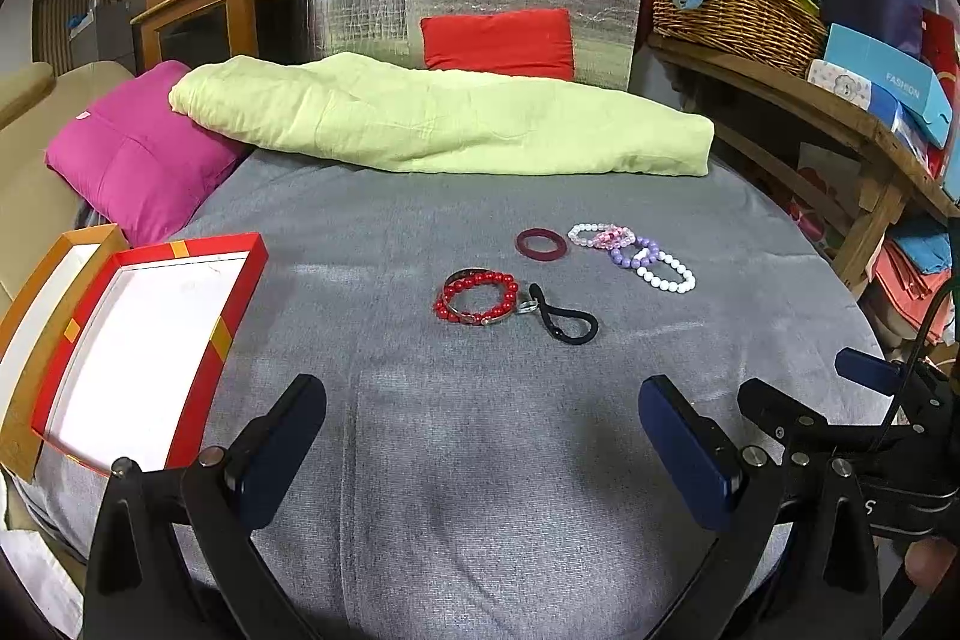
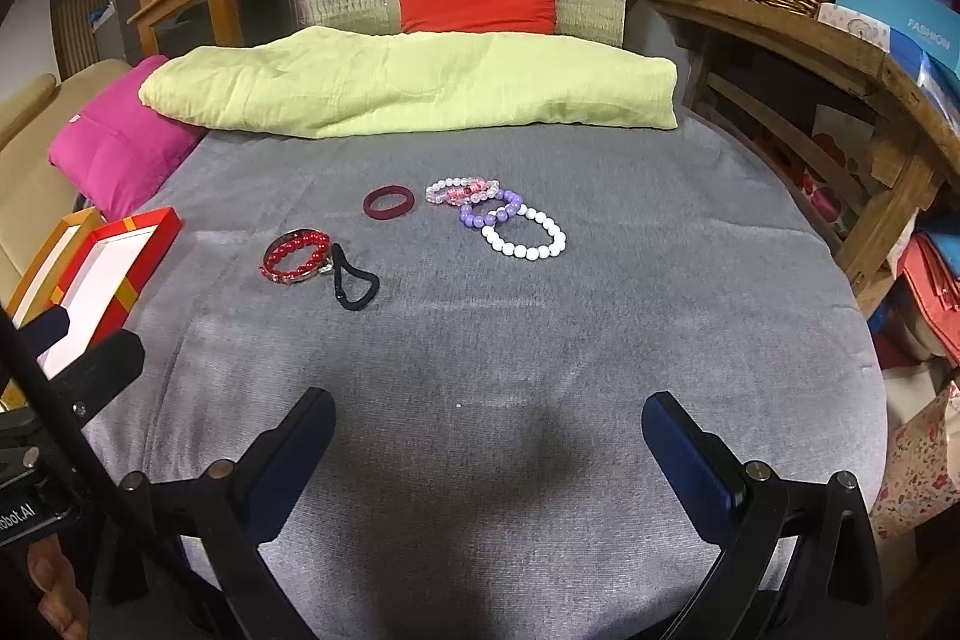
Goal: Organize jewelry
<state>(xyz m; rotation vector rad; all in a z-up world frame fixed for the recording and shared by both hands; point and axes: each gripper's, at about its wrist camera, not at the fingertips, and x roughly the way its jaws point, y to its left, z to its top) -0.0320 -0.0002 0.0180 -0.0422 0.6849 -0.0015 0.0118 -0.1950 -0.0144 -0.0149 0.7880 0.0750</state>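
A: Nearest, how did the grippers stand?

B: The left gripper (image 1: pixel 483 436) and right gripper (image 2: pixel 489 451) were both spread wide, empty, above the grey cloth (image 1: pixel 480 460).

A: And the jewelry?

B: Mid-cloth: a red bracelet (image 1: pixel 477 302) touching a black loop (image 1: pixel 567 321), then a maroon ring (image 1: pixel 540 242) and the overlapping bead bracelets (image 2: pixel 498 214).

A: Any difference between views?

B: The left view showed the whole empty red box (image 1: pixel 147 352); the right caught only its corner. A green blanket (image 1: pixel 444 124) lay farthest.

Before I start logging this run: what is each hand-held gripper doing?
Left hand-held gripper: open, holding nothing.
Right hand-held gripper: open, holding nothing.
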